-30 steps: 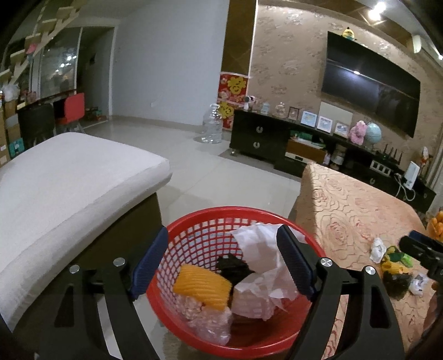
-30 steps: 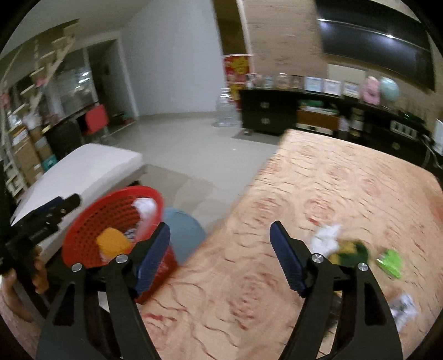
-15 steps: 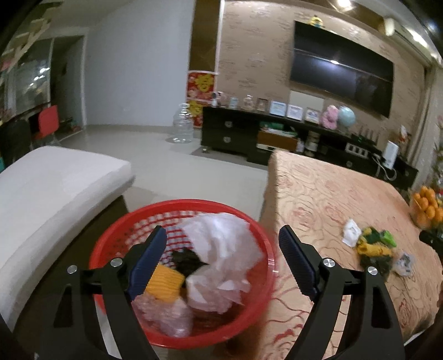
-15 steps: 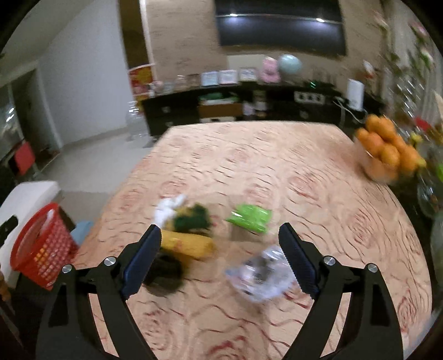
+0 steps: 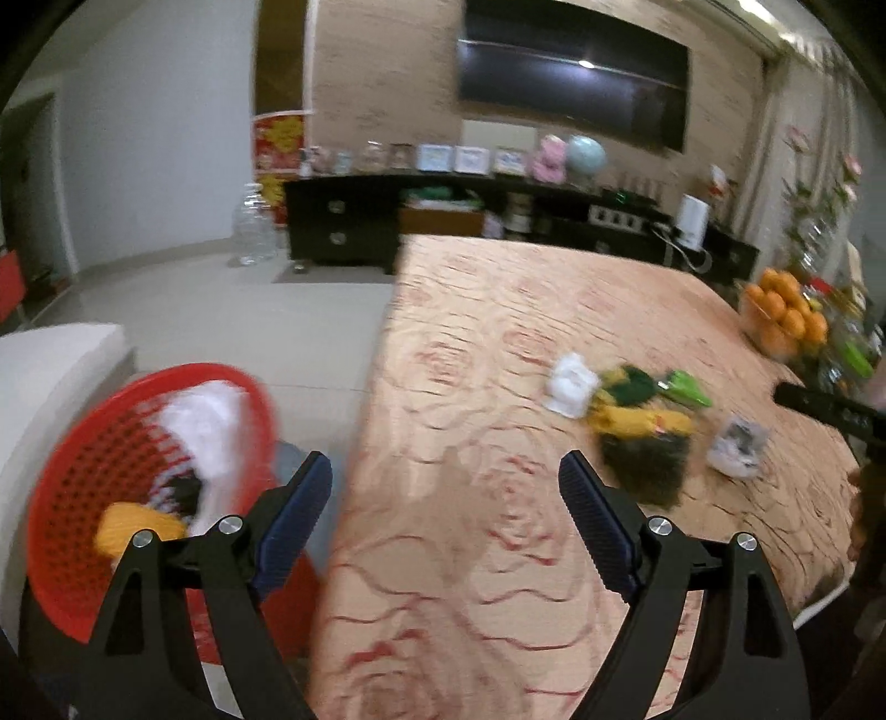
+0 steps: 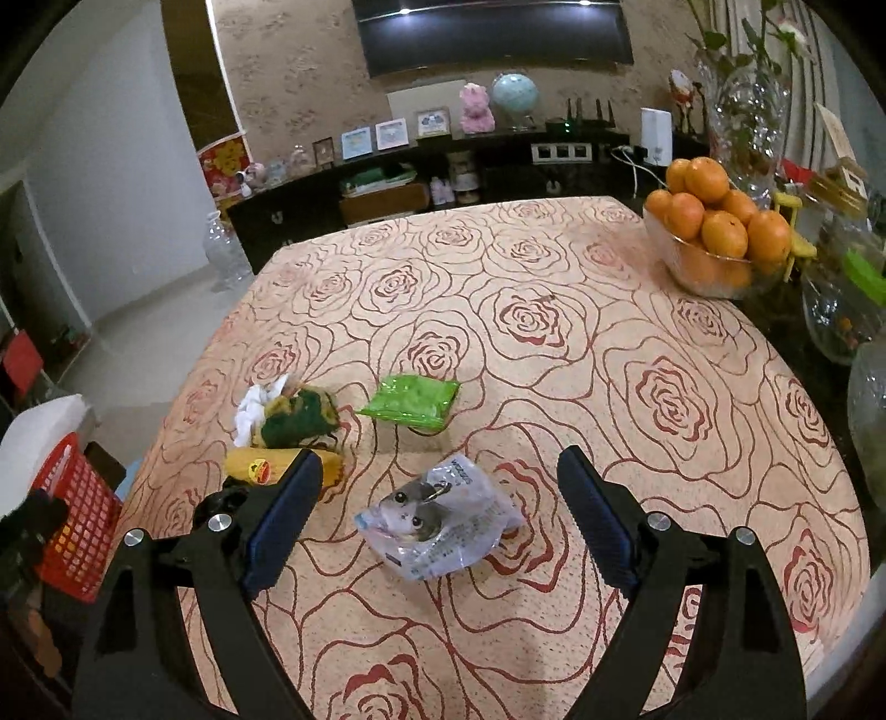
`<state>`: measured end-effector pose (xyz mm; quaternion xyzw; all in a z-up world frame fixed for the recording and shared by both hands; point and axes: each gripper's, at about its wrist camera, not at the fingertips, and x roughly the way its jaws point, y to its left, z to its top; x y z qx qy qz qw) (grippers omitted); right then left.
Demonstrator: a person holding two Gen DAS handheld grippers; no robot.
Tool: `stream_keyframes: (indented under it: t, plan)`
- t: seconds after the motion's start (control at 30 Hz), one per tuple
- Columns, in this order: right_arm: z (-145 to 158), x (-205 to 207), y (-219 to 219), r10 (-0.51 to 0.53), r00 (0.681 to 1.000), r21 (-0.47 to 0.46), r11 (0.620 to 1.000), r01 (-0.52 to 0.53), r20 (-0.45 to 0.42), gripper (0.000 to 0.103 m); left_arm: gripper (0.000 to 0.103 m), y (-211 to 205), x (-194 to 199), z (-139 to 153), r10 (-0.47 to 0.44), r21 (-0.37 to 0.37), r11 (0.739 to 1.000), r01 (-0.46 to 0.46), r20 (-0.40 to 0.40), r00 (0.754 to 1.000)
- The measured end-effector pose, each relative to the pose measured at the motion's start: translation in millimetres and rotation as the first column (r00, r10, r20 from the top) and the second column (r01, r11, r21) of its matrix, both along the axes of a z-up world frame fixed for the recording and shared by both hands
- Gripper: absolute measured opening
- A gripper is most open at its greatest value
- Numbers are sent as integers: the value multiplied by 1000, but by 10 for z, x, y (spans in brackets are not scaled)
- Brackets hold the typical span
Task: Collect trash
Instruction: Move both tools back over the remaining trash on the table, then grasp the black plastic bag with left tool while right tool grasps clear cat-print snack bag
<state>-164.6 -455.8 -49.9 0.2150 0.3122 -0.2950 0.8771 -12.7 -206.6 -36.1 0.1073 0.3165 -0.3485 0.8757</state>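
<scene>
Your right gripper (image 6: 440, 482) hangs with jaws wide apart above the clear wrapper (image 6: 440, 523) on the counter (image 6: 609, 343); your left gripper (image 5: 446, 487) gapes empty beside the red basket (image 5: 83, 471).

A home living room: a wall-mounted television (image 6: 493, 33) above a dark cabinet (image 6: 387, 188) of framed pictures (image 6: 392, 133) and a globe (image 6: 515, 93), and a rose-patterned counter (image 6: 554, 343) bearing a bowl of oranges (image 6: 714, 238).
</scene>
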Motion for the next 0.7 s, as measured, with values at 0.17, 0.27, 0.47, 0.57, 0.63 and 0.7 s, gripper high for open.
stream_keyframes:
  t: [0.17,0.27,0.47,0.57,0.63,0.7]
  plan:
    - [-4,-28,-48,-8,1000,22,1000,7,10,84,81,-421,-175,-134,-113,30,993,113,-29,993]
    - [-2,-45,-61,-6,1000,30,1000,5,18,84,81,-696,-262,-217,-170,38,984,172,-61,984]
    - [-14,-88,-111,-21,999,46,999,19,26,84,81,-1168,-360,-431,-239,80,966,246,-90,967]
    - [-32,-109,-140,-29,999,57,998,27,26,84,81,-1265,-312,-524,-242,77,965,251,-116,963]
    - [-46,-110,-157,-32,999,60,998,30,23,84,81,-1290,-268,-562,-239,65,966,249,-126,963]
    - [-63,-108,-172,-32,999,65,997,31,19,84,75,-1286,-233,-586,-236,59,968,245,-129,963]
